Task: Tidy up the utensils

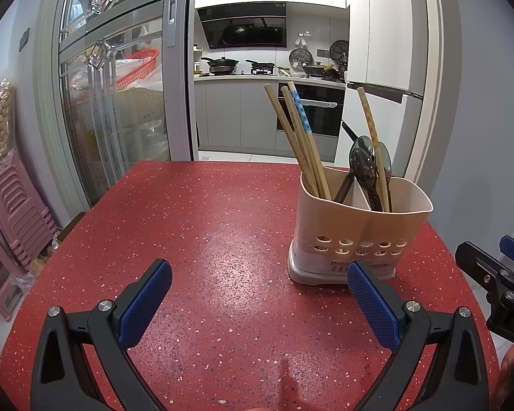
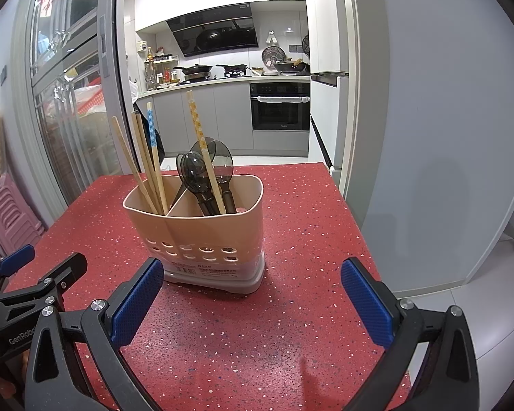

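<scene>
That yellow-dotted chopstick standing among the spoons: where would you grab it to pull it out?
Grip the yellow-dotted chopstick on its bare upper shaft, above the spoon bowls, probably coming from above and pinching across it. It leans alone in the holder's right compartment, its top well clear of everything, so the right hand-held gripper gets room there.

The utensil holder (image 1: 359,229) stands on the surface (image 1: 205,239), ahead and right of the left hand-held gripper (image 1: 258,294). Chopsticks (image 1: 298,137) lean in its left compartment; spoons (image 1: 370,167) and one chopstick (image 1: 373,140) share the right.
</scene>
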A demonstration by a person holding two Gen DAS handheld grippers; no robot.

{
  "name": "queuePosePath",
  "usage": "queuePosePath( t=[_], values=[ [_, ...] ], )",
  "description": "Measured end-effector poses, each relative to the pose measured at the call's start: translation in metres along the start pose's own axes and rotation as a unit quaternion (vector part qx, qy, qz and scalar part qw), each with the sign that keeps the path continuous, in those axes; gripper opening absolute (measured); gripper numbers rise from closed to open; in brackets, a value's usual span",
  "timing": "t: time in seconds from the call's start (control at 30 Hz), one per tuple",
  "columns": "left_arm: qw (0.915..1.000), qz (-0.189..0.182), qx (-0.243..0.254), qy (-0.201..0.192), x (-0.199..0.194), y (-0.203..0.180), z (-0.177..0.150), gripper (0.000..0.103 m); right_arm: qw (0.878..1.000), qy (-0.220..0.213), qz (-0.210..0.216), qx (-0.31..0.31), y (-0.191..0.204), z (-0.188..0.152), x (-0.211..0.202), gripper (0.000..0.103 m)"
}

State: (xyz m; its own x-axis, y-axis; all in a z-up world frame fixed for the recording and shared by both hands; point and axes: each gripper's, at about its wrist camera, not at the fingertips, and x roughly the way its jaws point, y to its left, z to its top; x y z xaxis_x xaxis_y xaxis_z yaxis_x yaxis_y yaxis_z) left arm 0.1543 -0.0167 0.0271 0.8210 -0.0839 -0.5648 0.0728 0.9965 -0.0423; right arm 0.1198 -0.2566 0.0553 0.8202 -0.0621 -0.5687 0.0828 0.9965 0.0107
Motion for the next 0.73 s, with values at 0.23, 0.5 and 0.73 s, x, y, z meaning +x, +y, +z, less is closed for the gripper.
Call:
queuePosePath(
  t=[0.23, 0.5, 0.73],
  values=[
    [1.0, 0.0, 0.001, 0.001, 0.0001, 0.0002, 0.0001, 0.103, 1.0, 0.0, 0.001, -0.001, 0.0006, 0.0003, 0.0, 0.103],
    [1.0, -0.001, -0.001, 0.002, 0.0006, 0.0009, -0.0005, 0.103, 1.0, 0.0, 0.001, -0.001, 0.0011, 0.0004, -0.0001, 0.103],
    [0.9998, -0.011, -0.014, -0.002, -0.0005, 0.0048, 0.0011, 0.103, 1.0, 0.002, 0.002, -0.002, 0.0012, 0.0006, 0.0003, 0.103]
  ],
)
